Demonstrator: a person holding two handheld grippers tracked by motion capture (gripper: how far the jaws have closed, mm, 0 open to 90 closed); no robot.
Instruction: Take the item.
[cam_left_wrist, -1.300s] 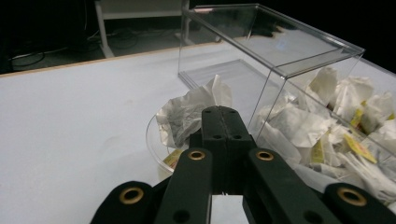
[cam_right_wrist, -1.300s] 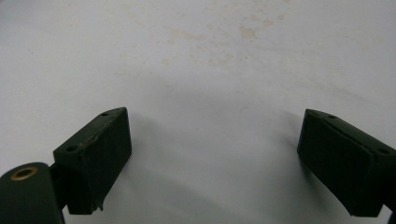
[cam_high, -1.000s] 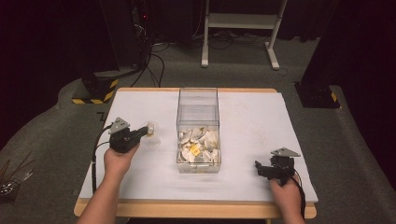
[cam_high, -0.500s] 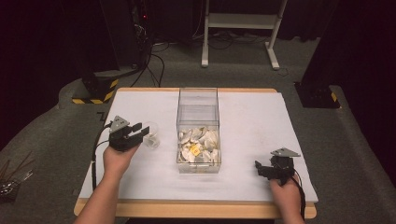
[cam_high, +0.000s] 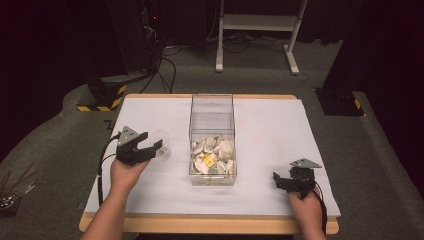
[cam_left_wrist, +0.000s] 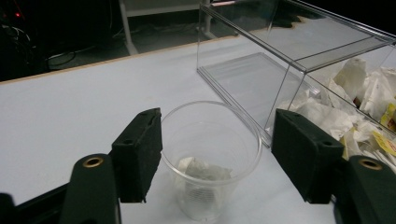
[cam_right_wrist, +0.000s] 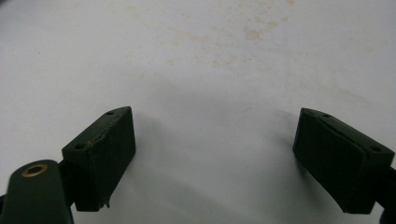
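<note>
Lower left of the high view: left tongs (cam_high: 156, 148), having just been opening, are standing spread around the released cup (cam_left_wrist: 212, 156); right tongs (cam_right_wrist: 212, 156) are resting open.

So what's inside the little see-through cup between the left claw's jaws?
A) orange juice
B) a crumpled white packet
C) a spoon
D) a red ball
B: in the left gripper view the cup stands on the table with a crumpled white packet lying at its bottom, and there is no liquid, ball or spoon in it.
</note>
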